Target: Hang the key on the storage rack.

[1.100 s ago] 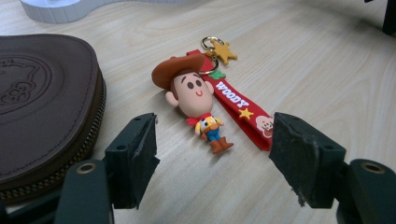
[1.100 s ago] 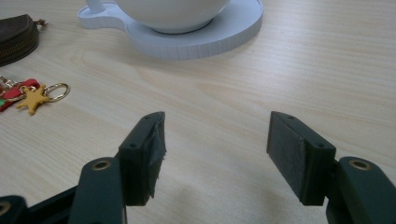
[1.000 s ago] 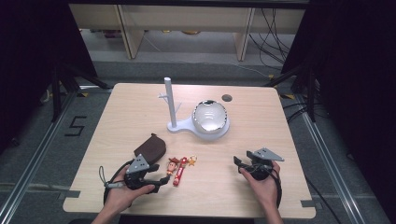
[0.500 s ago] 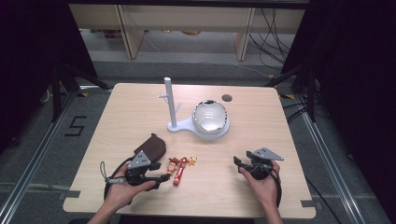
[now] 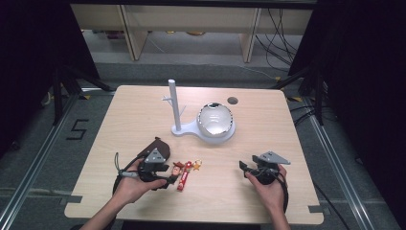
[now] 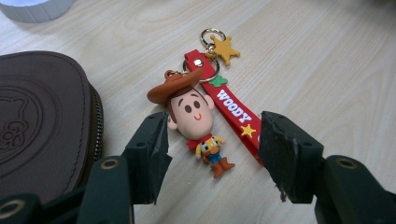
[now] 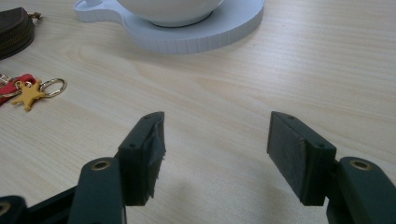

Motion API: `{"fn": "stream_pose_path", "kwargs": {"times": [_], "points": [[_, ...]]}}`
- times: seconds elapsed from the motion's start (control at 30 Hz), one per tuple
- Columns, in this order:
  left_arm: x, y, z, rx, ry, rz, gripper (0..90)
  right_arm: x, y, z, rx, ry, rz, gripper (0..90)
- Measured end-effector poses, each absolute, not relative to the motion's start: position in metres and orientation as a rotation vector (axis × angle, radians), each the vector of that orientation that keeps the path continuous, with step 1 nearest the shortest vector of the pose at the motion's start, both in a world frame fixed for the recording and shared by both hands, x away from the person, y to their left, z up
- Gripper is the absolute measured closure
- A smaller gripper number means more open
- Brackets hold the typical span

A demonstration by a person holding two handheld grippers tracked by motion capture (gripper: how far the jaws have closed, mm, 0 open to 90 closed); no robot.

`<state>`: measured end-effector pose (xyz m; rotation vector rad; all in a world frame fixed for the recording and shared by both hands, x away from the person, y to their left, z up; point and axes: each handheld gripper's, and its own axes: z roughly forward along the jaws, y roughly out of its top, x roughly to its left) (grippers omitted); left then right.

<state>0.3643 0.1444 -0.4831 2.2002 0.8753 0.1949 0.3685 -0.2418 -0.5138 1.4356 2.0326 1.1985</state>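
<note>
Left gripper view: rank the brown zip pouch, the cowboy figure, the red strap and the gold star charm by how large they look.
1. brown zip pouch, though cut off by the frame edge.
2-3. red strap and cowboy figure: too alike to rank; the strap's lower end is hidden behind a jaw.
4. gold star charm, clearly smallest.

From my remote station: the left gripper (image 6: 212, 154) has two matte black jaws, blocky and squared, each faced with a dark pad whose edges are nicked and frayed. A round brass-ringed screw hole sits in each black arm just behind its jaw. The right gripper (image 7: 217, 156) is the same black build, with worn pads and the same ringed holes. From above, each tool carries a grey three-cornered plate on top, and a thin black cable loops from its rear. My forearms are bare, with no sleeves in frame.
</note>
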Motion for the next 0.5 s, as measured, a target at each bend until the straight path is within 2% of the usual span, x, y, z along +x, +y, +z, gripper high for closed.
{"fn": "stream_pose_path", "kwargs": {"times": [0.2,0.5], "points": [[0.365,0.151,-0.479,2.199,0.875,0.205,42.0,0.372,-0.243,-0.516,1.385,2.028,1.221,37.9],[0.391,0.186,-0.465,2.260,0.966,0.362,37.0,0.371,-0.242,-0.515,1.416,2.036,1.210,37.7]]}}
